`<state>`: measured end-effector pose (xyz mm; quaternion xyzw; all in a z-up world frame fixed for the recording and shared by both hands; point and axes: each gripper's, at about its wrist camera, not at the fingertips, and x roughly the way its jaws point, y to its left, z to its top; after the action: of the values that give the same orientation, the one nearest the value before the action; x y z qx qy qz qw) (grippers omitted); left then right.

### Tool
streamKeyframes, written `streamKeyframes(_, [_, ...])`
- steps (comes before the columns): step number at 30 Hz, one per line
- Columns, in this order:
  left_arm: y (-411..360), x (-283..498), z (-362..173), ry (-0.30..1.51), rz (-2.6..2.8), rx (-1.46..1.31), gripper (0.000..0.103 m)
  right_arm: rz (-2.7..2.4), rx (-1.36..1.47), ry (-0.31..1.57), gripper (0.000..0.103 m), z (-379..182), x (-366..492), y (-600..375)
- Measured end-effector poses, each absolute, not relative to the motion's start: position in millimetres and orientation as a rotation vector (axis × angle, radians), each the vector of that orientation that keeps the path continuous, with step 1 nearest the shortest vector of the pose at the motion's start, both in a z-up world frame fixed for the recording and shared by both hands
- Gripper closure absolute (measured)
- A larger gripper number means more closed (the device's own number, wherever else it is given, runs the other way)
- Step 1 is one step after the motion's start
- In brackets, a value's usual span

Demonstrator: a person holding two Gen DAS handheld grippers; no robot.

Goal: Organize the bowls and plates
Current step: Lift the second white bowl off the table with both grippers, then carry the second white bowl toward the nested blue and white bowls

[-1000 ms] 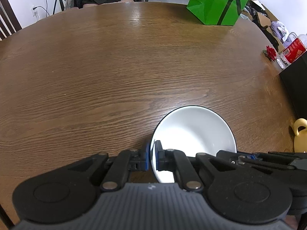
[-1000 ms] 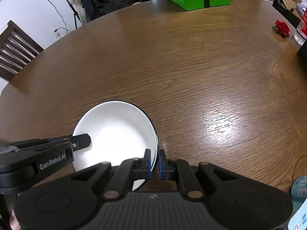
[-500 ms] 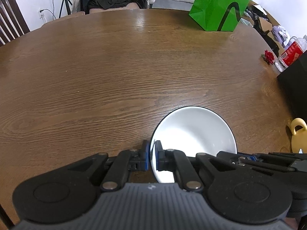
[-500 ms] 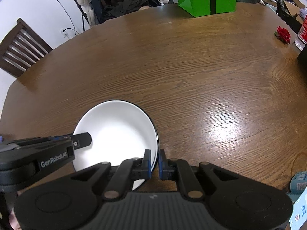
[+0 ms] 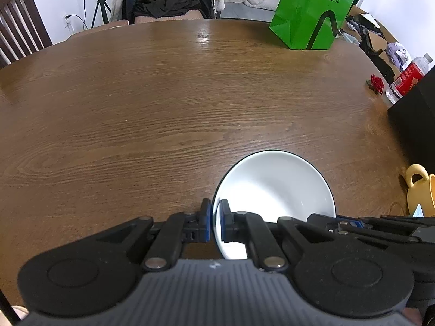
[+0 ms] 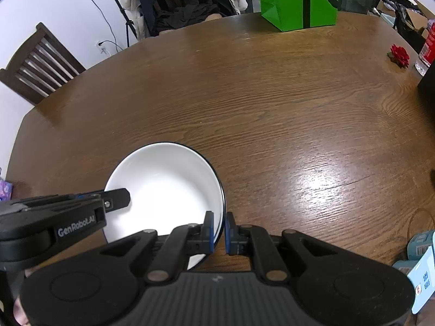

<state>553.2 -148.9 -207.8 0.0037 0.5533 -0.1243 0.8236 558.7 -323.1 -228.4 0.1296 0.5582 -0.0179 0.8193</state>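
Your left gripper (image 5: 215, 222) pinches the white bowl (image 5: 274, 190) by its rim at the bowl's 9 o'clock edge, one blue pad inside and one outside. Your right gripper (image 6: 218, 232) pinches the opposite rim, at about 4 o'clock in its own view. The bowl is clamped between both over the wooden table (image 5: 163, 108). A green paper bag (image 5: 312, 11) stands at 1 o'clock on the table; a yellow mug (image 5: 420, 190) sits at 3 o'clock.
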Motion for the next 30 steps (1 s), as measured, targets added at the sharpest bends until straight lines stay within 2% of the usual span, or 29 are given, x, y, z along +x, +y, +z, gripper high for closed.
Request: streamKeyframes(30, [-112.0, 467.0, -177.9, 1.133, -0.189, -0.014, 0.096, 0.041, 0.224, 1.160, 0.096, -199.7, 488.5, -287.1])
